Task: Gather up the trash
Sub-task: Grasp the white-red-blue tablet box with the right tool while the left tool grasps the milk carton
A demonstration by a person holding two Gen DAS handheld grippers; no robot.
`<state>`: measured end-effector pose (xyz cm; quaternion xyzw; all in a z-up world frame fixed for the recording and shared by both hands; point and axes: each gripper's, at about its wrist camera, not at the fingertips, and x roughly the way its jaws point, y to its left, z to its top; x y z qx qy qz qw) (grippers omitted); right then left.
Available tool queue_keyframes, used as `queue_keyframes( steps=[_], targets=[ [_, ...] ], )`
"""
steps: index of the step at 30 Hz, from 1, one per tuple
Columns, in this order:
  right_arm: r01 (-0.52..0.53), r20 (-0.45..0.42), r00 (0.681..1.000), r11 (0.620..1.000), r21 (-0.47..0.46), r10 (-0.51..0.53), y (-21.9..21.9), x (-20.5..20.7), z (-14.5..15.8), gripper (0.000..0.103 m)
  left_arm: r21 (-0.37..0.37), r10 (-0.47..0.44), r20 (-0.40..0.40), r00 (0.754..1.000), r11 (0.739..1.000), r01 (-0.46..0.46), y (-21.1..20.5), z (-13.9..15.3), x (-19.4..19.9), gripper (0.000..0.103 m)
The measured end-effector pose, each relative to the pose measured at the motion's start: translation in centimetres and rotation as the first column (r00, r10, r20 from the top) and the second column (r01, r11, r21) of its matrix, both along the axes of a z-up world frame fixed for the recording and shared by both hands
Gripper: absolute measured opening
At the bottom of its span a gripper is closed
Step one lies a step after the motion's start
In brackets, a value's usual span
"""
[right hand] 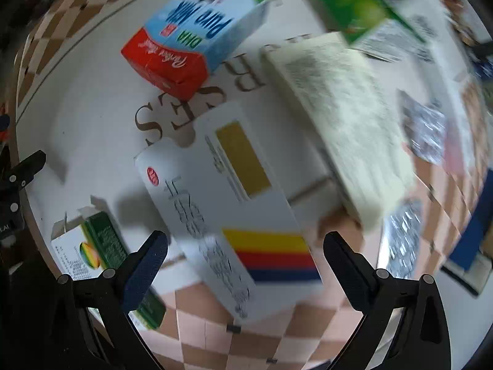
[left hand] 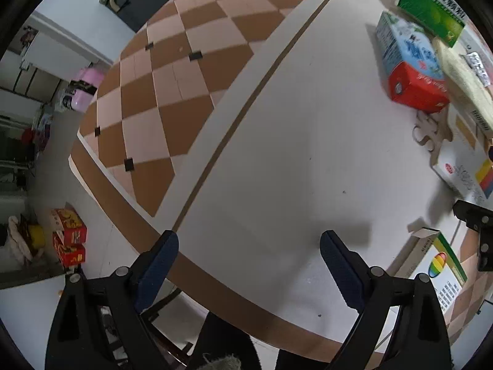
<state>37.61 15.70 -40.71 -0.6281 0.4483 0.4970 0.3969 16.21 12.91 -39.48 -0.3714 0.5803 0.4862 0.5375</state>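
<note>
Empty packages lie on a white round table. A red and blue milk carton lies on its side; it also shows in the left wrist view. A white box with yellow, red and blue stripes lies just ahead of my right gripper, which is open and empty above it. A cream box, a green box and foil blister packs lie further right. A small green and white box lies right of my left gripper, which is open and empty over bare tabletop.
The table edge runs close under my left gripper. A brown and beige checkered floor lies beyond the table. Red boxes are stacked on the floor at the left. The right gripper's body shows at the right edge.
</note>
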Motion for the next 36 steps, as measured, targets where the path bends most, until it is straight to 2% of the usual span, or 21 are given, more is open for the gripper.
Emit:
queue_keyframes(
  steps=[1,3,6,7,9,10,11,13,14,15,17,19,21,22,25,27,29,32,33,34,36],
  targets=[
    [0.010,-0.023,1.000,1.000,-0.014,-0.010,0.1,0.5,-0.2,0.099,-0.004,0.007,0.000,1.000,1.000,-0.007,0.0,-0.1,-0.1,0.094],
    [0.040,-0.035,0.999,0.999,0.009,-0.039,-0.1,1.6,0.2,0.092,-0.010,0.022,0.001,1.000,1.000,-0.022,0.1,-0.1,-0.3,0.094],
    [0.206,-0.067,0.976,0.979,-0.005,-0.206,-1.2,4.5,0.6,0.088,-0.010,0.020,-0.002,1.000,1.000,-0.020,0.6,0.4,0.1,0.094],
    [0.286,-0.066,0.956,0.958,-0.008,-0.286,-2.1,5.8,0.7,0.088,-0.003,0.012,0.000,1.000,1.000,-0.012,0.7,0.8,0.4,0.094],
    [0.463,-0.112,0.880,0.886,-0.020,-0.462,-4.4,8.5,1.3,0.088,0.025,-0.012,0.011,1.000,1.000,0.012,1.1,1.9,1.7,0.094],
    [0.567,-0.155,0.811,0.823,-0.030,-0.565,-6.0,10.1,1.8,0.088,0.036,-0.020,0.021,1.000,0.999,0.019,1.2,2.4,2.2,0.094],
    [0.631,-0.176,0.760,0.775,-0.031,-0.626,-7.0,11.1,2.1,0.087,0.046,-0.034,0.038,0.999,0.998,0.032,1.7,3.0,3.1,0.094],
    [0.787,-0.221,0.601,0.617,-0.003,-0.768,-10.0,14.2,3.2,0.087,0.060,-0.062,0.068,0.996,0.997,0.058,2.7,4.0,5.0,0.094],
    [0.838,-0.230,0.534,0.545,0.020,-0.814,-11.1,15.5,3.6,0.087,0.065,-0.075,0.081,0.994,0.995,0.070,3.3,4.3,5.8,0.094],
    [0.871,-0.238,0.483,0.489,0.038,-0.843,-11.8,16.4,3.8,0.087,0.068,-0.088,0.095,0.992,0.994,0.081,4.0,4.6,6.8,0.094],
    [0.940,-0.240,0.341,0.329,0.090,-0.909,-13.6,19.2,4.0,0.087,0.068,-0.106,0.117,0.987,0.993,0.099,5.5,4.8,8.3,0.094],
    [0.959,-0.228,0.280,0.264,0.100,-0.933,-14.2,20.7,3.5,0.087,0.060,-0.131,0.127,0.983,0.990,0.124,7.0,4.7,10.0,0.094],
    [0.963,-0.203,0.268,0.264,0.046,-0.942,-13.5,21.9,2.5,0.087,0.045,-0.156,0.126,0.980,0.987,0.151,8.5,4.1,11.3,0.094],
    [0.960,-0.198,0.280,0.279,0.033,-0.939,-12.8,22.3,2.3,0.088,0.032,-0.163,0.131,0.978,0.987,0.160,9.0,3.7,11.8,0.094],
    [0.930,-0.159,0.368,0.363,0.061,-0.916,-11.4,21.9,2.2,0.088,-0.035,-0.176,0.163,0.971,0.982,0.184,10.4,1.8,13.1,0.093],
    [0.911,-0.137,0.413,0.409,0.058,-0.900,-10.3,20.6,1.8,0.089,-0.036,-0.186,0.163,0.969,0.980,0.194,10.7,1.1,13.6,0.090],
    [0.891,-0.101,0.454,0.449,0.069,-0.885,-9.7,20.0,1.7,0.090,-0.022,-0.205,0.157,0.966,0.977,0.211,10.7,0.8,13.9,0.045],
    [0.873,-0.066,0.483,0.474,0.112,-0.873,-9.3,19.4,1.9,0.088,0.002,-0.225,0.164,0.961,0.974,0.228,10.2,1.2,13.6,0.045],
    [0.868,-0.051,0.490,0.480,0.128,-0.870,-9.5,18.7,2.0,0.085,0.021,-0.242,0.151,0.958,0.970,0.242,9.8,1.5,13.5,0.045],
    [0.859,-0.027,0.498,0.489,0.151,-0.866,-9.8,17.6,2.3,0.077,0.034,-0.255,0.144,0.956,0.967,0.253,9.4,1.8,13.4,0.045],
    [0.851,-0.041,0.510,0.497,0.171,-0.859,-10.1,16.6,2.7,0.076,0.052,-0.269,0.131,0.954,0.963,0.265,8.0,2.5,13.3,0.045]
  ],
)
